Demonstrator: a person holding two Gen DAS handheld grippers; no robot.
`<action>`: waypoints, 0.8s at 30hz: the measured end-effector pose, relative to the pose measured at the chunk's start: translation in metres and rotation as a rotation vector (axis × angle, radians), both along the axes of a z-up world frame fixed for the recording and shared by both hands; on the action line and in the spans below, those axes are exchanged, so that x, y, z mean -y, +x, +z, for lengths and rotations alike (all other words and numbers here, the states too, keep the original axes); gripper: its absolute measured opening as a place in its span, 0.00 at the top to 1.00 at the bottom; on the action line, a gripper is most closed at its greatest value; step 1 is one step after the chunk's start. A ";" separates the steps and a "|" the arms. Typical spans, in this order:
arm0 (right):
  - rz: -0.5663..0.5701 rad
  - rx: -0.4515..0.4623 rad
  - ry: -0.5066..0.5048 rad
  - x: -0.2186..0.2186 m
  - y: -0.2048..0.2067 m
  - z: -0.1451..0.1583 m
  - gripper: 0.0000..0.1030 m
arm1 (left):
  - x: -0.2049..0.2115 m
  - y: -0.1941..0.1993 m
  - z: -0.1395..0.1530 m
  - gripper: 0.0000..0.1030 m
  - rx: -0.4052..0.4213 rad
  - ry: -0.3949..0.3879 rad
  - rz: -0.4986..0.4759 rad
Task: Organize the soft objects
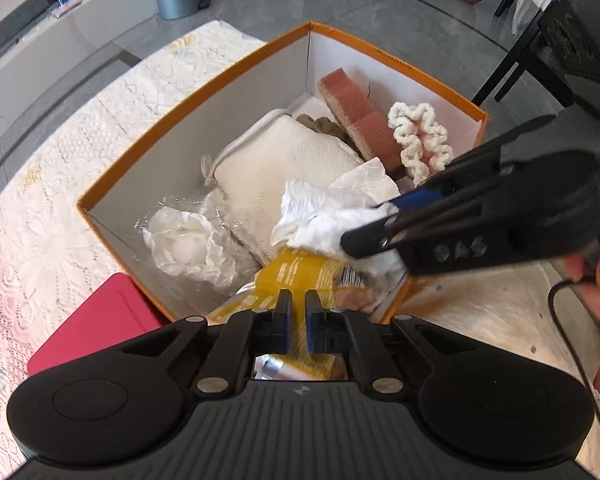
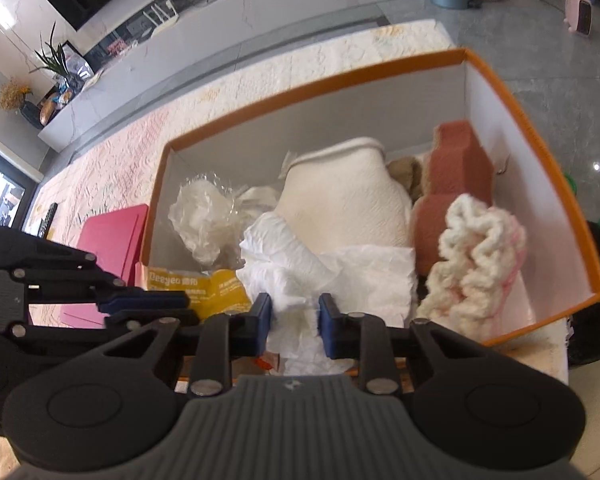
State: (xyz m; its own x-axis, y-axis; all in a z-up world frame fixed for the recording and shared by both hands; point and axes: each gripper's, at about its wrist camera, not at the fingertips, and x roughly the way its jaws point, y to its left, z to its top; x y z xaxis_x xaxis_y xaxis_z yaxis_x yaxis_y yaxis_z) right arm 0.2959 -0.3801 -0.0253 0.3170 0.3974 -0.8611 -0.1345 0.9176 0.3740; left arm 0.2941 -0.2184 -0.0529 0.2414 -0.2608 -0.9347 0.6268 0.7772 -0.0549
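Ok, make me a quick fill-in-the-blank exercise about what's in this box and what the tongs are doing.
1. The right tongs grip a white ____.
2. The box has an ____ rim.
3. The sponge leans beside a crocheted ____.
4. Outside the box, by its left wall, lies a flat ____ board.

Missing words: tissue; orange; scrunchie; red

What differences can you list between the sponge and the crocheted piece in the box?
The sponge is reddish-brown with flat faces and straight edges; the crocheted piece is cream with pink and ruffled. The sponge leans tilted toward the box wall; the crocheted piece lies slumped in front of it. Both sit at the same end of the box, touching.
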 end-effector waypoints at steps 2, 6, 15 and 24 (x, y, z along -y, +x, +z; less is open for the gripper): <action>0.006 -0.034 0.010 -0.003 0.005 -0.009 0.76 | 0.003 0.004 -0.007 0.95 -0.021 0.015 -0.005; 0.024 -0.069 0.001 -0.013 0.012 -0.025 0.77 | 0.003 0.010 -0.019 0.97 -0.042 0.010 0.003; 0.015 -0.049 -0.004 -0.016 0.008 -0.012 0.69 | -0.005 0.000 -0.010 0.94 0.011 -0.030 -0.003; -0.026 0.112 -0.053 -0.013 -0.018 0.059 0.42 | -0.036 -0.030 0.067 0.82 0.200 -0.127 0.060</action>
